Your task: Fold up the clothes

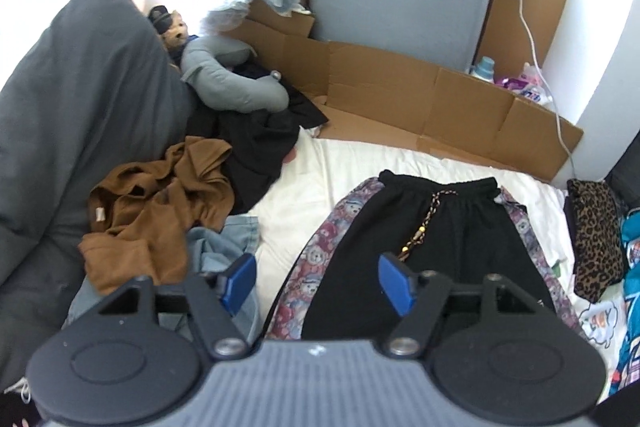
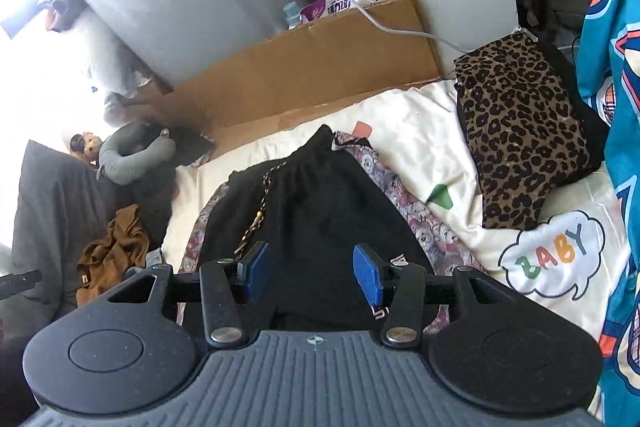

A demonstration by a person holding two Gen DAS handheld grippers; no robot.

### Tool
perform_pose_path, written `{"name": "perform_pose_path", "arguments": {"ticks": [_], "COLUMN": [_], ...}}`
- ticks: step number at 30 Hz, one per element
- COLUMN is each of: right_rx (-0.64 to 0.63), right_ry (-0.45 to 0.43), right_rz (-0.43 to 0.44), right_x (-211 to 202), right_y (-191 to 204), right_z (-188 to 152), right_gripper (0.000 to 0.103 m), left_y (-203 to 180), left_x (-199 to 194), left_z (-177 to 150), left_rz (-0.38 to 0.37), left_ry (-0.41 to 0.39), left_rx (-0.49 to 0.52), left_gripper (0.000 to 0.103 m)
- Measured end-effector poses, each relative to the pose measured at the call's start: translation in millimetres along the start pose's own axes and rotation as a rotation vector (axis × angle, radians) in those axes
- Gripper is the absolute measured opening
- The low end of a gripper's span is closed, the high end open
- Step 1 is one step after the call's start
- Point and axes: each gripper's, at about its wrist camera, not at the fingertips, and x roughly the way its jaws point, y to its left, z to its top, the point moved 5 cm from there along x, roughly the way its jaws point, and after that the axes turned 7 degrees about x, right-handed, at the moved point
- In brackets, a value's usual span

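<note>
Both of your grippers hung above the bed with their blue-padded jaws spread apart and nothing between them. Your left gripper (image 1: 318, 281) sat at six o'clock in its own view, over the near end of the black pants (image 1: 432, 247); your right gripper (image 2: 310, 269) hovered over the same garment (image 2: 320, 219). Those pants lay flat on the cream sheet (image 1: 320, 187), waistband at twelve o'clock, with a beaded drawstring (image 1: 424, 227) trailing down the front and bear-print panels along both sides. At nine o'clock from your left gripper you had a crumpled brown garment (image 1: 160, 211) on top of what looked like pale denim (image 1: 224, 247), though little of it showed. At three o'clock lay a folded leopard-print piece (image 1: 596, 239). Farther off, toward eleven o'clock, a grey neck pillow (image 1: 228, 79) rested beside flattened cardboard (image 1: 400, 95).
</note>
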Motion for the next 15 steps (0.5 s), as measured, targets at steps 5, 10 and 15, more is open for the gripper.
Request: {"name": "perform_pose_path", "arguments": {"ticks": [5,10,15], "right_rx": [-0.024,-0.028,-0.037], "right_ry": [-0.015,-0.003,0.039], "right_rz": [0.01,-0.018,-0.055], "right_x": [17,47,90], "right_y": [2,-5,-18], "right_z": [13,26,36], "right_gripper": [0.054,0.054,0.054], "left_y": [-4,-11,-21], "left_x": [36,78,126], "left_z": [17,34,45], "left_rz": [-0.03,-0.059,-0.072], "left_ry": [0.012,0.022,0.038], "left_rx": [-0.014,-0.024,-0.029], "left_gripper": [0.07,0.064,0.057]}}
